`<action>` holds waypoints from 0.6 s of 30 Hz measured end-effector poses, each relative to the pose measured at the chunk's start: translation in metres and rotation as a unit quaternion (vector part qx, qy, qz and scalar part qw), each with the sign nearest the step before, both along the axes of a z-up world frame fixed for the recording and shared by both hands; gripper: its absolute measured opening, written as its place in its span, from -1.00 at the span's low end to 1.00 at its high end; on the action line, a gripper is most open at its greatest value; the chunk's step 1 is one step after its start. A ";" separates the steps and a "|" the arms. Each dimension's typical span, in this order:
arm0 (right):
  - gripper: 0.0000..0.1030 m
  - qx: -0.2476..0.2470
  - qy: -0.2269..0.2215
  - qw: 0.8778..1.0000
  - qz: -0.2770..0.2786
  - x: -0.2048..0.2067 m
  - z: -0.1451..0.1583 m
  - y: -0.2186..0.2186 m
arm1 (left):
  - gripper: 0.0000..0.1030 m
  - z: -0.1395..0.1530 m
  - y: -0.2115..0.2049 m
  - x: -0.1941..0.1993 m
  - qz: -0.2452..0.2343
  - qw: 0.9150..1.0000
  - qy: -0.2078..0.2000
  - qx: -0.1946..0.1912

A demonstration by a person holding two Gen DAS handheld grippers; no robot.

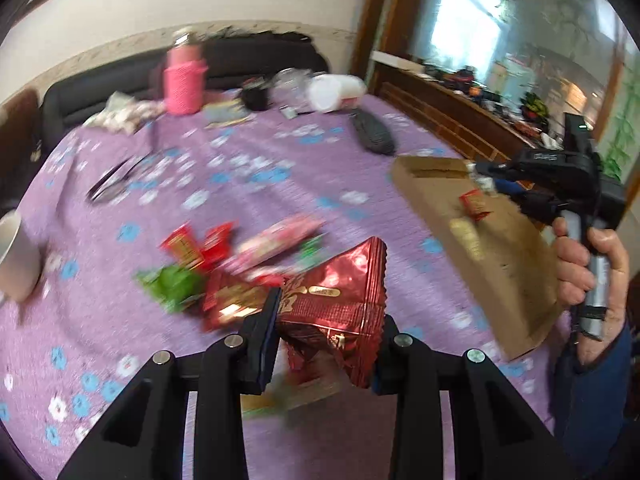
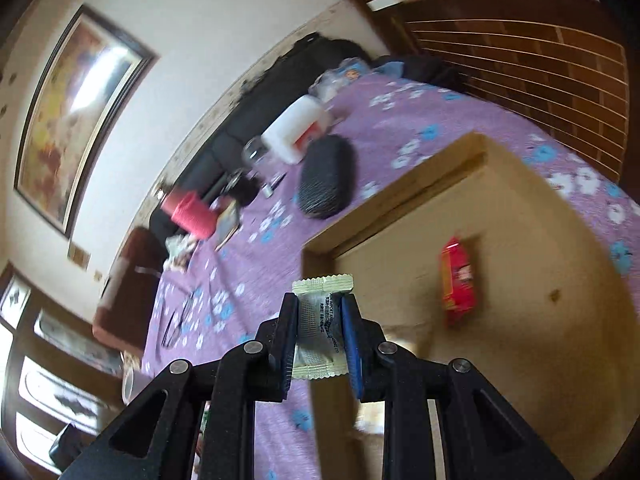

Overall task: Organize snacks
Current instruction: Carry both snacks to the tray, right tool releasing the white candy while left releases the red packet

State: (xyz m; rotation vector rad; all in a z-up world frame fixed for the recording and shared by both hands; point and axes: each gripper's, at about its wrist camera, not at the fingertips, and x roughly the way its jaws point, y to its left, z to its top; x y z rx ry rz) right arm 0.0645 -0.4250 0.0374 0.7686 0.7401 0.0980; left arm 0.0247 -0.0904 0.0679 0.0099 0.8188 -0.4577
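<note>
The left gripper [image 1: 326, 334] is clamped on a dark red foil snack packet [image 1: 340, 300], its jaws closed against the packet's sides, and it holds the packet up above the purple floral tablecloth [image 1: 240, 168]. Just beyond it, on the cloth, lies a loose pile of snacks [image 1: 224, 264]: red, green and pink wrappers, blurred by motion (individual labels cannot be read). The right gripper [image 2: 320, 324] has its jaws drawn in on a pale yellow snack sachet [image 2: 322, 320] with crimped ends and small black print, gripped across its middle at the near edge of an open cardboard box [image 2: 520, 208]. Inside the box a small red packet [image 2: 456, 280] lies on the floor of it, well apart from the sachet. In the left wrist view the person's right hand [image 1: 588, 264] wraps the right tool's handle beside the box. Farther back on the table stand a pink bottle [image 1: 184, 80], a white plastic tub [image 1: 336, 90] on its side, a black glasses case [image 1: 374, 132] and a white mug [image 1: 16, 256] at the left edge.
</note>
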 end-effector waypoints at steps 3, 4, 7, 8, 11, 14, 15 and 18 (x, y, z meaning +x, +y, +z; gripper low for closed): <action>-0.55 0.002 0.011 0.999 -0.031 -0.005 -0.003 -0.020 | -0.35 0.007 -0.043 0.002 -0.042 0.999 0.007 -0.016; -0.55 0.002 0.016 0.999 -0.041 -0.006 -0.005 -0.026 | -0.35 0.007 -0.057 0.004 -0.051 0.998 0.011 -0.022; -0.55 0.005 0.032 0.997 -0.063 -0.008 -0.011 -0.044 | -0.35 -0.001 -0.106 0.012 -0.087 0.994 0.044 -0.054; -0.55 0.008 0.039 0.997 -0.070 -0.009 -0.014 -0.051 | -0.35 -0.009 -0.127 0.015 -0.097 0.991 0.060 -0.063; -0.55 0.016 0.061 0.994 -0.087 -0.008 -0.024 -0.067 | -0.35 -0.027 -0.162 0.017 -0.120 0.985 0.098 -0.077; -0.55 0.012 0.084 0.992 -0.096 -0.008 -0.031 -0.078 | -0.36 -0.038 -0.189 0.014 -0.137 0.982 0.109 -0.068; -0.55 0.009 0.087 0.991 -0.096 -0.008 -0.031 -0.078 | -0.35 -0.040 -0.193 0.012 -0.143 0.981 0.109 -0.066; -0.55 -0.002 0.098 0.991 -0.092 -0.004 -0.033 -0.076 | -0.35 -0.043 -0.198 0.006 -0.157 0.981 0.094 -0.056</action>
